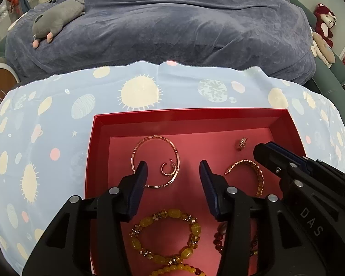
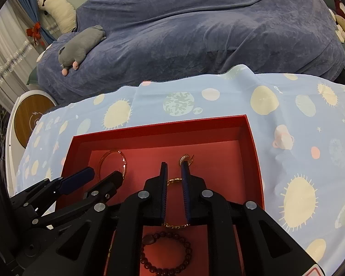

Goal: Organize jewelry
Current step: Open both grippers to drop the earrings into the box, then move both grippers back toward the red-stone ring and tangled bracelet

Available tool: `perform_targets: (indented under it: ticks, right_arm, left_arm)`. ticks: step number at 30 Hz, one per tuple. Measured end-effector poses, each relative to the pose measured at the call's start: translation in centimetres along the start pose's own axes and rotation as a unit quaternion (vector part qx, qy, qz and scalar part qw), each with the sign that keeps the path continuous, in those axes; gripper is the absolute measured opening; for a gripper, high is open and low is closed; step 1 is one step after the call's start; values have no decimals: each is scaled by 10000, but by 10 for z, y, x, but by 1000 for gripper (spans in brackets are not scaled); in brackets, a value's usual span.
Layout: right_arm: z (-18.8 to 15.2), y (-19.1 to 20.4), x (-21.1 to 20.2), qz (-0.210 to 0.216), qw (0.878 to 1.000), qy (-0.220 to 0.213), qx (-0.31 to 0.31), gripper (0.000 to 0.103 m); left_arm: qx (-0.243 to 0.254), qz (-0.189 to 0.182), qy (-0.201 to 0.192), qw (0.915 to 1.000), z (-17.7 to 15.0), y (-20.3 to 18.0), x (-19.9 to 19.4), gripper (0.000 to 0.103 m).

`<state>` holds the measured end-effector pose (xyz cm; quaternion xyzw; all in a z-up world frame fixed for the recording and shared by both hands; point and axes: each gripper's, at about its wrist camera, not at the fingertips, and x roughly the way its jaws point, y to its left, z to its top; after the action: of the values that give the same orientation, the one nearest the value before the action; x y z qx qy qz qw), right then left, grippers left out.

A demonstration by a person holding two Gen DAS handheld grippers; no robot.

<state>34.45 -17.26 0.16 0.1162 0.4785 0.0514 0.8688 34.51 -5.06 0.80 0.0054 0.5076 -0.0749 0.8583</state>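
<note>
A red box (image 1: 96,151) lies on a patterned blue cloth and holds the jewelry. In the left wrist view my left gripper (image 1: 173,169) is open over a small rose-gold hoop earring (image 1: 168,169) and a large thin bangle (image 1: 156,162). A gold link bracelet (image 1: 253,172), a small ring-like earring (image 1: 241,143) and a yellow bead bracelet (image 1: 165,237) lie nearby. My right gripper (image 2: 173,166) is open with a narrow gap above the gold bracelet (image 2: 173,180). A dark red bead bracelet (image 2: 165,253) lies below it, and the small earring (image 2: 185,159) lies past its tips.
The box (image 2: 253,151) sits on the blue cloth (image 2: 299,138) with sun and planet prints. A bed with a dark blue blanket (image 1: 172,23) and a grey plush toy (image 1: 55,20) lies behind. A round wooden-topped device (image 2: 32,119) stands at left.
</note>
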Motion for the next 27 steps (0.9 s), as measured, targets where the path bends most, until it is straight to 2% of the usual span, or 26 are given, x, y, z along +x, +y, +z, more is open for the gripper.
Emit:
perform_targets:
  ticks: [7,15,21,27]
  right_arm:
    - [-5,3,-19,-21,10000,-66,-16,15]
    - [-17,11,-68,-3,9997,-254,-44,16]
    - [-45,20,-115,-40,9991,-419,-102,16]
    - [-91,25,-149,-90,9989,-430,-184,16]
  left_arm:
    - [11,-23,-80,10000,-2,-3,-17,44]
    - [60,-90,-263,9996,-14,-11,-63,44]
    - [191,-134,-420,9988,-39,-21,-107,44]
    - [222,-225,-473,9984,-80,-26,-141,44]
